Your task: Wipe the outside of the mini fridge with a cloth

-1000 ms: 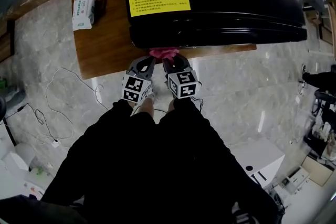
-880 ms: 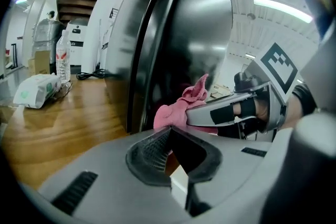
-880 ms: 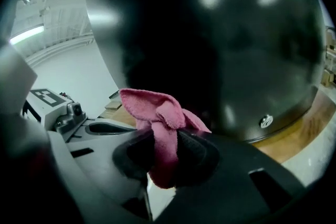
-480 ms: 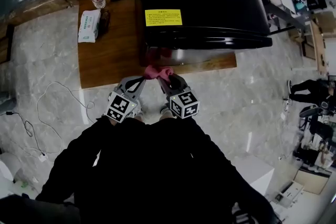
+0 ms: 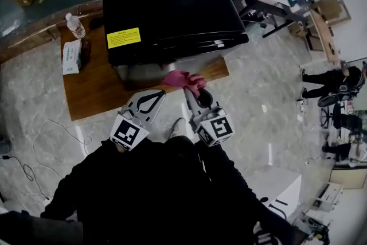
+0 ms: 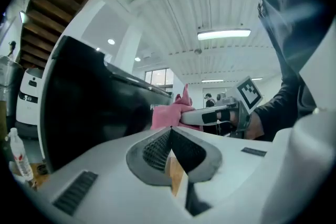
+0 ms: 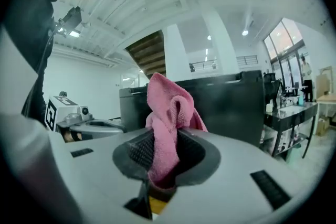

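The black mini fridge stands on a low wooden platform, with a yellow label on its top. My right gripper is shut on a pink cloth, bunched just in front of the fridge's front face. In the right gripper view the pink cloth stands up out of the jaws, with the fridge behind it. My left gripper is shut with nothing in it, a little left of the right one. The left gripper view shows the fridge at left and the pink cloth beyond.
A water bottle and a pack of wipes sit on the platform left of the fridge. Cables trail over the marble floor at left. Desks, chairs and people are at the far right.
The head view has pulled back and swung, showing the fridge's front face. The right gripper has carried the cloth to the right along the front. The left gripper has drawn away from the cloth.
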Demonstrator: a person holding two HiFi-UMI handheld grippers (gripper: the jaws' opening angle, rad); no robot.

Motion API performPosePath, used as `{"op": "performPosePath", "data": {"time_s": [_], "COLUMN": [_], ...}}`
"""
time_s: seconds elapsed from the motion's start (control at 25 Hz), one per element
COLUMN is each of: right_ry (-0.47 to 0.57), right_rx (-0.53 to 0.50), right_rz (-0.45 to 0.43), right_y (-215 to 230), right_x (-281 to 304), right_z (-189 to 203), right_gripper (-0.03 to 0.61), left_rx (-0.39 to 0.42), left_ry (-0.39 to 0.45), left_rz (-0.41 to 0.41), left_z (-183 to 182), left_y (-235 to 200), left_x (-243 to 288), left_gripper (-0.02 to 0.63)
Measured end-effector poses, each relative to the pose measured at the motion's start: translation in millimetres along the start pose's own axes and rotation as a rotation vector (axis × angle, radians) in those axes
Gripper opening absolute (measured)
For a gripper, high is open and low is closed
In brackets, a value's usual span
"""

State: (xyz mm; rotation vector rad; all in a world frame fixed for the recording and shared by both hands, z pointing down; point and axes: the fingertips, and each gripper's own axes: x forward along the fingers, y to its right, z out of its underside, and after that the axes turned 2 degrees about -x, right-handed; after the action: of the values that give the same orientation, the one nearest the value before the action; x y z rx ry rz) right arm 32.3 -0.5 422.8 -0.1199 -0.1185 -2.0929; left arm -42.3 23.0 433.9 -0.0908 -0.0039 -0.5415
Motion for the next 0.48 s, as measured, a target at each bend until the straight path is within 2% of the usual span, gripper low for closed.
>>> {"op": "performPosePath", "data": {"time_s": [0.16,0.32,0.48], "right_ry": [0.109,0.086,0.107], "right_rx": [-0.009,-0.07,-0.085], "right_rz": [0.043,0.036,-0.021], "right_y": [56.5,105.1,141.7], "right_x": [-25.5,-36.8,-36.6], "right_z": [-23.3,-23.5,-38.9], "right_gripper": [0.084,0.084,0.084], "left_rx": [-0.038,-0.02,0.024], "left_ry": [0.051,0.076,0.083], "left_rz": [0.0,-0.036,-0.094], "left_z": [-25.5,-41.5,-58.9], "left_y": [18.5,33.2,46.3], "left_x": [53.2,100.6,143.9], "left_gripper": [0.006,0.006,0.006]}}
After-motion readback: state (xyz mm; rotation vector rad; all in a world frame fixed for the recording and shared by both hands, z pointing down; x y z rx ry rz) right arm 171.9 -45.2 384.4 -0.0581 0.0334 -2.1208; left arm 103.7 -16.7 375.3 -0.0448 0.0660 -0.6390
